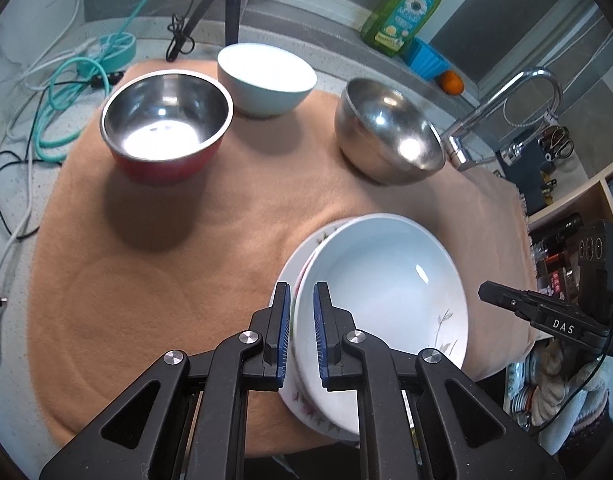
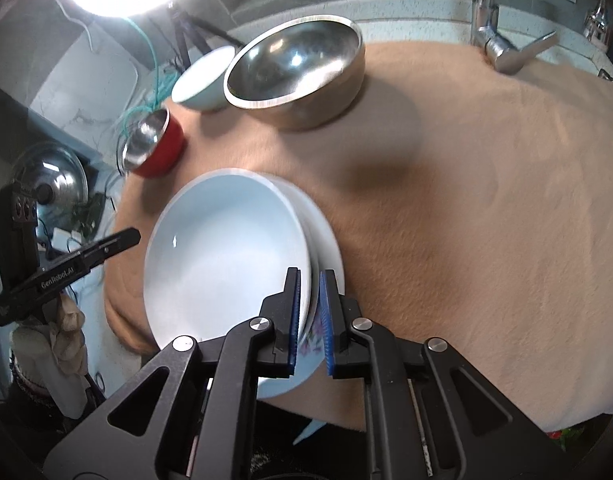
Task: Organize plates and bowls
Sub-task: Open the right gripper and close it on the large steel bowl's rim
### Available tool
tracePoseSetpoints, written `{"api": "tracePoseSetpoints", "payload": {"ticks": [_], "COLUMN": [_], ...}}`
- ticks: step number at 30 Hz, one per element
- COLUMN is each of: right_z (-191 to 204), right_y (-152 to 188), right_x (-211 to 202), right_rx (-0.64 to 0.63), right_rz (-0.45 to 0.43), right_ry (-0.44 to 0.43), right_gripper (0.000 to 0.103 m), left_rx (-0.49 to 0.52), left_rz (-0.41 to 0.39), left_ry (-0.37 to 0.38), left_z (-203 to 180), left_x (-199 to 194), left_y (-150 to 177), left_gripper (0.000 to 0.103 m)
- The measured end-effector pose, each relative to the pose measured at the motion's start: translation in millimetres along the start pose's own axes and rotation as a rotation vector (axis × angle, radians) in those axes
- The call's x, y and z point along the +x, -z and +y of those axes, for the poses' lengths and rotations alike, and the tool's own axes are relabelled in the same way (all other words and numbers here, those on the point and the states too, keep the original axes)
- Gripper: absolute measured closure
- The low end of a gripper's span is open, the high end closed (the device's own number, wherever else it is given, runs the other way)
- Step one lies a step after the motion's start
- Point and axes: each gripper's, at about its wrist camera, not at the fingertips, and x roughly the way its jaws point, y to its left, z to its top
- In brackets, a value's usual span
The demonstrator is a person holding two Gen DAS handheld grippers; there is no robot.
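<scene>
My left gripper (image 1: 302, 332) clamps the near-left rims of two stacked plates (image 1: 386, 280), white one on top, floral rim below. Ahead on the tan cloth (image 1: 166, 280): red steel-lined bowl (image 1: 166, 128) to the left, pale blue bowl (image 1: 266, 78) beyond, steel bowl (image 1: 388, 136) to the right. Right gripper (image 1: 484, 292) tip just right of the plates.

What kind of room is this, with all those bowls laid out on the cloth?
Most likely a home kitchen counter. A chrome faucet stands at the edge, a green dish soap bottle sits on the ledge behind, and the plates and bowls rest on a tan cloth.
</scene>
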Motion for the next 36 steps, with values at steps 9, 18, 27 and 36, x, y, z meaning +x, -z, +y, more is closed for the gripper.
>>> {"api": "tracePoseSetpoints", "payload": {"ticks": [9, 18, 27, 36], "right_z": [-5.8, -13.7, -30.0, -43.4], "right_y": [-39.2, -74.9, -108.2, -130.1], "right_x": [-21.1, -11.6, 2.9, 33.9], "right_rx": [-0.011, -0.043, -0.015, 0.029], "right_rz": [-0.135, -0.170, -0.160, -0.105], "right_ry": [0.024, 0.074, 0.047, 0.010], "right_gripper": [0.056, 0.050, 0.050, 0.050], "left_rx": [0.000, 0.011, -0.002, -0.032], "left_rz": [-0.043, -0.076, -0.055, -0.033], "left_ry": [0.024, 0.031, 0.036, 0.032], "left_z": [-10.5, -25.8, -39.3, -40.2], "left_x": [1.3, 13.1, 42.1, 67.3], "left_y": [-37.3, -72.9, -102.9, -123.0], "left_gripper": [0.084, 0.071, 0.071, 0.071]}}
